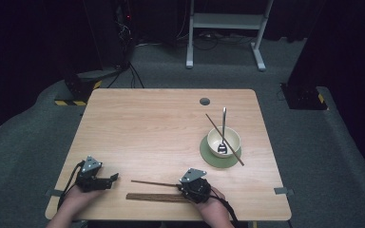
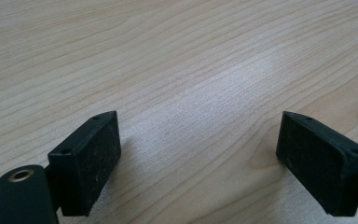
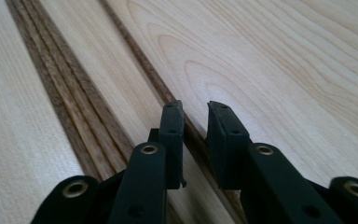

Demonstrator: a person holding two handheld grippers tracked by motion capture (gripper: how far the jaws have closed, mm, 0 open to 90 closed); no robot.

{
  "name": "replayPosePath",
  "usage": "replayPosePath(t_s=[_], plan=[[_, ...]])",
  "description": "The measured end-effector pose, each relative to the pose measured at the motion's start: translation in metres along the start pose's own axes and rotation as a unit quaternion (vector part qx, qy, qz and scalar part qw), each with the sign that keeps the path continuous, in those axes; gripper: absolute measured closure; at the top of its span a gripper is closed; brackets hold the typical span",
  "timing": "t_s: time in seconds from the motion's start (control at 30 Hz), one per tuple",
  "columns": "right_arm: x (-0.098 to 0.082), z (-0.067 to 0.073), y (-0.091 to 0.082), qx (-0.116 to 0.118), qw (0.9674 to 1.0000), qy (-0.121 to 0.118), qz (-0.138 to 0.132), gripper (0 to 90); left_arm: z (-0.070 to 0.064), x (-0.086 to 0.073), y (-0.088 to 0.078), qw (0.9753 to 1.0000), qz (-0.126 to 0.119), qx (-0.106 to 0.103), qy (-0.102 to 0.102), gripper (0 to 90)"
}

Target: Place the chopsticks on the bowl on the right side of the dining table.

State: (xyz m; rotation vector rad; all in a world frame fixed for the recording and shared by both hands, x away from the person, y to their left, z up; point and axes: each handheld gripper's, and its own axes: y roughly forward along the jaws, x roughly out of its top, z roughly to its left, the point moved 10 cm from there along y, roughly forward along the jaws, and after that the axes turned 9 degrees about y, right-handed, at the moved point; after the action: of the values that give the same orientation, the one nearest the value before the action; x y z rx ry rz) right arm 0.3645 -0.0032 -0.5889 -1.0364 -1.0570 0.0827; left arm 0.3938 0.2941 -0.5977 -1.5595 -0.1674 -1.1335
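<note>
R hand (image 1: 214, 202) low on surface (image 1: 161, 128), right gripper (image 3: 196, 109) jaws narrow w/ single chopstick (image 3: 135, 56) between, not pressed; left gripper (image 2: 198, 140) jaws wide, empty. Bowl (image 1: 224, 141) holds spoon (image 1: 223, 135).

Seen from above the person's side, the high view faces forward and down over the whole table (image 1: 171, 118), floor and a white frame (image 1: 225, 21) beyond at the top of the frame. The left gripper view sits low and close, skimming bare wood between its jaws. The right gripper view, equally near, looks along a single chopstick (image 3: 140, 70), also visible at lower centre of the high view, beside the chopstick bundle (image 3: 60, 88).
</note>
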Motion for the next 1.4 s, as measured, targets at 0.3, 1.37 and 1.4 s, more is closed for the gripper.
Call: replayPosePath(t_s=[0.3, 1.37, 1.4], plan=[[0.003, -0.015, 0.001, -0.013, 0.9999, -0.002, -0.002, 81.9, 0.0, 0.0, 0.0, 1.0, 0.0, 0.0, 0.0, 13.7], [0.014, -0.035, -0.03, -0.032, 0.9983, -0.015, -0.047, 83.8, -0.001, 0.0, 0.0, 1.0, 0.001, 0.002, -0.001, 14.0], [0.014, -0.038, -0.032, -0.036, 0.9981, -0.01, -0.049, 83.8, -0.001, 0.0, 0.0, 1.0, 0.001, 0.002, -0.001, 14.1]])
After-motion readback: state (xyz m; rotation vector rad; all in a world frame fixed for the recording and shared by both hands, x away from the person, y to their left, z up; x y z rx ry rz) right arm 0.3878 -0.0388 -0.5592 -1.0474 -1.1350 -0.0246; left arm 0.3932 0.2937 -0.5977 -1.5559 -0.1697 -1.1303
